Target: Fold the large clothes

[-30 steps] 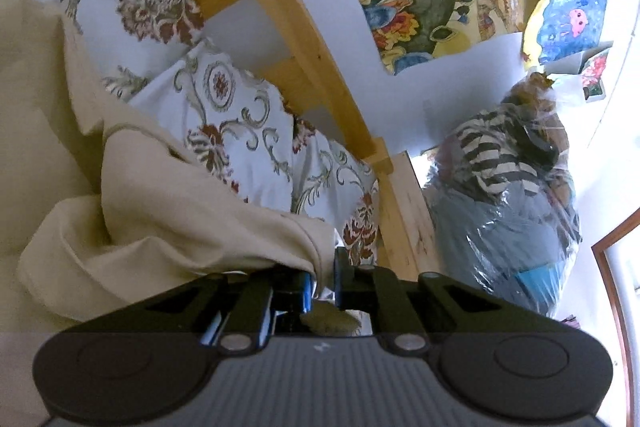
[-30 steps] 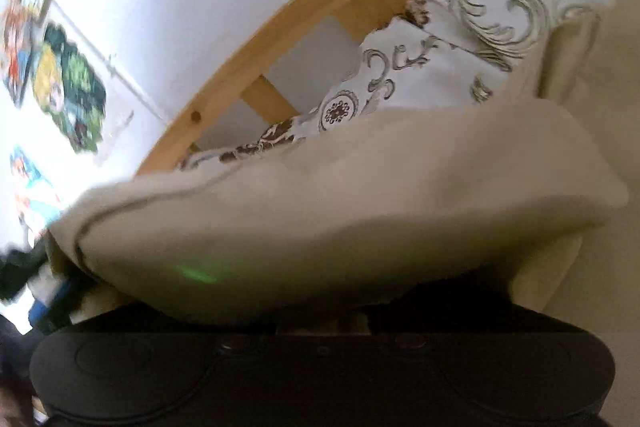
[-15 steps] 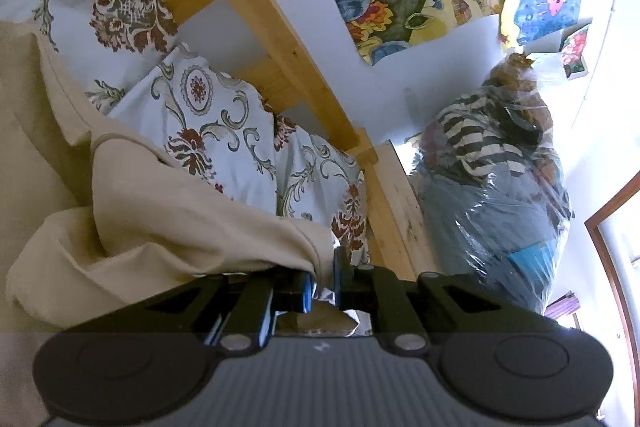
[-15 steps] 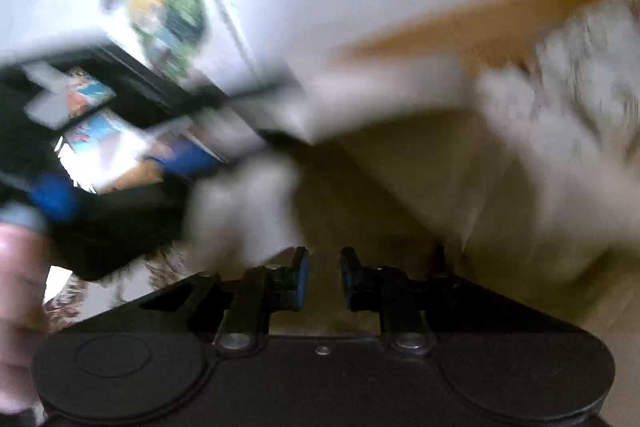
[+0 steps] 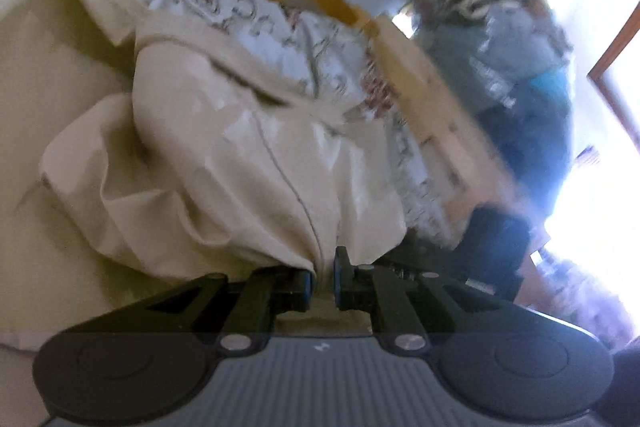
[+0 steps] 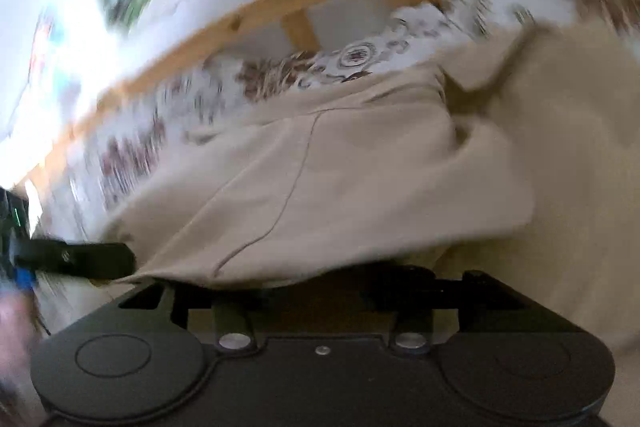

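The left gripper (image 5: 322, 277) clamps the beige garment (image 5: 248, 163); the right gripper (image 6: 320, 291), jaws opening under draped cloth, should regrip the near hem squarely.

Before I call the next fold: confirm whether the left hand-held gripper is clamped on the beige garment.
Yes, the left hand-held gripper has its blue pads pinched on a bunched seam of the beige garment.

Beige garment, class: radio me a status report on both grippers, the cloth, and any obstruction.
Left gripper shut on beige garment. Right gripper opening, fingertips hidden under cloth. Garment bunched on the bed beside floral pillows. Nothing blocking.
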Tool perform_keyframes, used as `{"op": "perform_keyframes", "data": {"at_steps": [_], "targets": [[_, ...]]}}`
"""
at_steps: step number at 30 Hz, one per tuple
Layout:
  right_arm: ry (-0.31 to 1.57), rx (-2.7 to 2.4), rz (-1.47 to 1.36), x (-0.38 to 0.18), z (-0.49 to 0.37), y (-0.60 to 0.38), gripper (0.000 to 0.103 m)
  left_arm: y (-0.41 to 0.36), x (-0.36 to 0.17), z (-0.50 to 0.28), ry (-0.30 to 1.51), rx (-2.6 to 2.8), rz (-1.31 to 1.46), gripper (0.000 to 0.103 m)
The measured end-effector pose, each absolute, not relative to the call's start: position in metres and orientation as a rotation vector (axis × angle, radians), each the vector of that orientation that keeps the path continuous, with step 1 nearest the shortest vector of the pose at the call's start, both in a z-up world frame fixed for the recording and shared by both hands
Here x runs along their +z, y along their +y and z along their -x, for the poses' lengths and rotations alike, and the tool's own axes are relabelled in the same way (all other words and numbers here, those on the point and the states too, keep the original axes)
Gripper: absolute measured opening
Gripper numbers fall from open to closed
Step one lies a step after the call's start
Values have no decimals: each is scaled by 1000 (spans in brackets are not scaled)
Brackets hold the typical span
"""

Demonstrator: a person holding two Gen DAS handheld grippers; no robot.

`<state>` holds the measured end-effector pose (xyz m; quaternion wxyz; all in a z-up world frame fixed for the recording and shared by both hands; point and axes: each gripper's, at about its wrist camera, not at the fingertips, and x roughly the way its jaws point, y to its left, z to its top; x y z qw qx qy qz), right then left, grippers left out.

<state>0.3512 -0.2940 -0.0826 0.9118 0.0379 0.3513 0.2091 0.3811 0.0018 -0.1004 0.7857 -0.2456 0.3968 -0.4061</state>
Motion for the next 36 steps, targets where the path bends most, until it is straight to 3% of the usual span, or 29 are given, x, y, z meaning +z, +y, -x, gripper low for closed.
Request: {"op": "perform_keyframes", "data": {"at_steps": [2, 5, 7, 9, 13, 19, 22, 23, 28, 32, 34, 36], "targets": [[712, 391, 122, -87, -357, -295, 23, 2, -111, -384, 894, -839, 539, 13], [761, 387, 64, -83, -362, -321, 23, 11, -113, -379, 920, -811, 557, 29], [752, 363, 71, -75, -349, -331, 30, 18, -108, -373, 905, -793, 518, 33], [767, 337, 34, -70, -330, -342, 53, 29, -104, -369, 909, -754, 511, 42], [734, 186, 43, -52, -305, -351, 53, 53, -93, -365, 857, -662, 545, 47], [541, 95, -76, -32, -320, -351, 51, 63, -86, -399, 828, -426, 621, 43], [562, 94, -83, -45, -345, -338, 40, 50, -79, -415, 792, -379, 500, 37], [583, 86, -71, -51, -352, -331, 31, 44, -77, -421, 790, -364, 460, 36], [658, 54, -8, -95, -353, -308, 29, 26, -84, -446, 829, -331, 356, 34], [607, 52, -53, -84, -346, -315, 31, 38, -81, -430, 778, -339, 394, 35], [549, 74, -26, -70, -342, -315, 31, 43, -74, -411, 721, -362, 398, 47], [524, 110, 42, -62, -346, -306, 36, 40, -68, -401, 672, -393, 366, 49]]}}
